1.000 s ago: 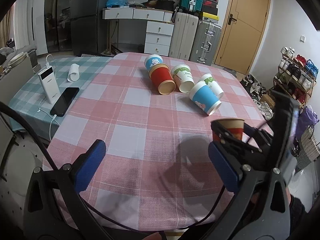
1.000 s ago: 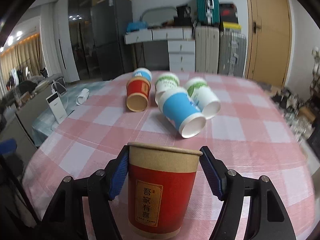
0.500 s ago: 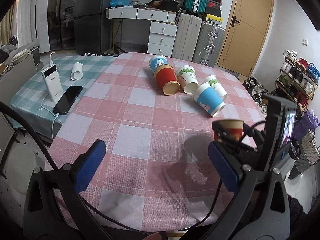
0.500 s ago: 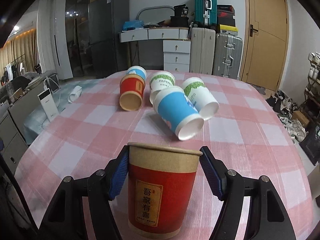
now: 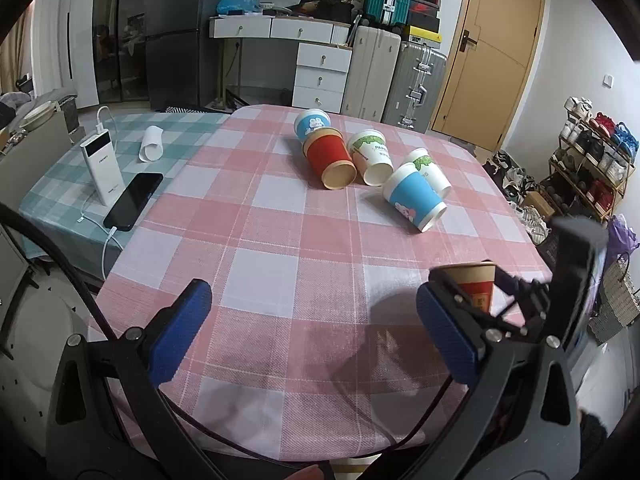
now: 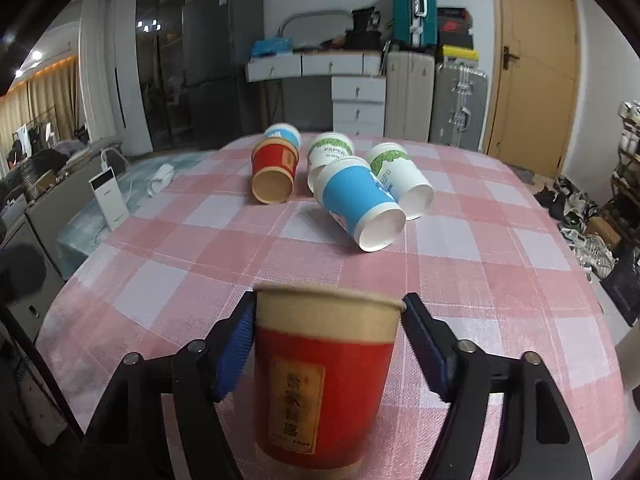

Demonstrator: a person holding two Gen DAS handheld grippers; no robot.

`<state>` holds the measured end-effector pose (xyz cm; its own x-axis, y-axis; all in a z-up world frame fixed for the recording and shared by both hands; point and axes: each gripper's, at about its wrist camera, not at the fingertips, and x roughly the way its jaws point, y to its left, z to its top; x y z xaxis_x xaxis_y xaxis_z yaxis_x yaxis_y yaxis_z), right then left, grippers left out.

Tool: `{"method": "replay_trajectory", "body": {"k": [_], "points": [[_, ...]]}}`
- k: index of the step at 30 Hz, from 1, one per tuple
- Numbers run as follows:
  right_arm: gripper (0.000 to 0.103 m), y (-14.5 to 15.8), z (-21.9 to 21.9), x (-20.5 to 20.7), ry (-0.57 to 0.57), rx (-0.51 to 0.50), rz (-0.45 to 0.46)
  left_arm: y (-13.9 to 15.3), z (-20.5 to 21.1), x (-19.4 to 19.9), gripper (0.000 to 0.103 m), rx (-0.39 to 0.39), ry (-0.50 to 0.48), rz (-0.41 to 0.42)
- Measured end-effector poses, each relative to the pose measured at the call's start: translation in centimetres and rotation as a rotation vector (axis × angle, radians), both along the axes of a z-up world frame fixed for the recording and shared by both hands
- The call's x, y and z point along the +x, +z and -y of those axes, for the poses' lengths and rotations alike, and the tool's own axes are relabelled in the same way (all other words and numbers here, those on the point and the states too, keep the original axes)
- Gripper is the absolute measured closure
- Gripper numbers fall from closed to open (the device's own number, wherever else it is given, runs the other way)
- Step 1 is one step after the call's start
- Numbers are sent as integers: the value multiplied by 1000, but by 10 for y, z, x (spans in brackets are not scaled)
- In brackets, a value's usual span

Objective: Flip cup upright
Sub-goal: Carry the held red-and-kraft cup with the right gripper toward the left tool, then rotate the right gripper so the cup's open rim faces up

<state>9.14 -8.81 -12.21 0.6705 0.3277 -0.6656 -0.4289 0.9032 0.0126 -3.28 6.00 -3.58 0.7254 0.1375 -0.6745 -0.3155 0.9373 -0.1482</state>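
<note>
The right gripper [image 6: 328, 344] clamps an upright red paper cup [image 6: 326, 376] between ribbed blue pads, while the left gripper [image 5: 316, 332] stands open.

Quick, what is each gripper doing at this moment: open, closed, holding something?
Left gripper: open, holding nothing.
Right gripper: around the upright red cup; whether the jaws grip it or have let go cannot be told.

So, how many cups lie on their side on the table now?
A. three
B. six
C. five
C: two blue, two green-and-white and one red lie tipped, while the red cup between the right gripper's fingers stands upright.
</note>
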Motion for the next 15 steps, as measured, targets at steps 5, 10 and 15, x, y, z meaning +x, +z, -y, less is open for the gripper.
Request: {"method": "replay_trajectory", "body": {"k": [5, 10, 15], "points": [[18, -1, -2, 28, 72, 7, -169, 0, 0, 0, 1, -3, 0, 0], [17, 9, 1, 46, 118, 7, -254, -3, -5, 2, 1, -13, 9, -10], [16, 34, 8, 60, 209, 7, -291, -9, -10, 5, 1, -21, 13, -21]]}}
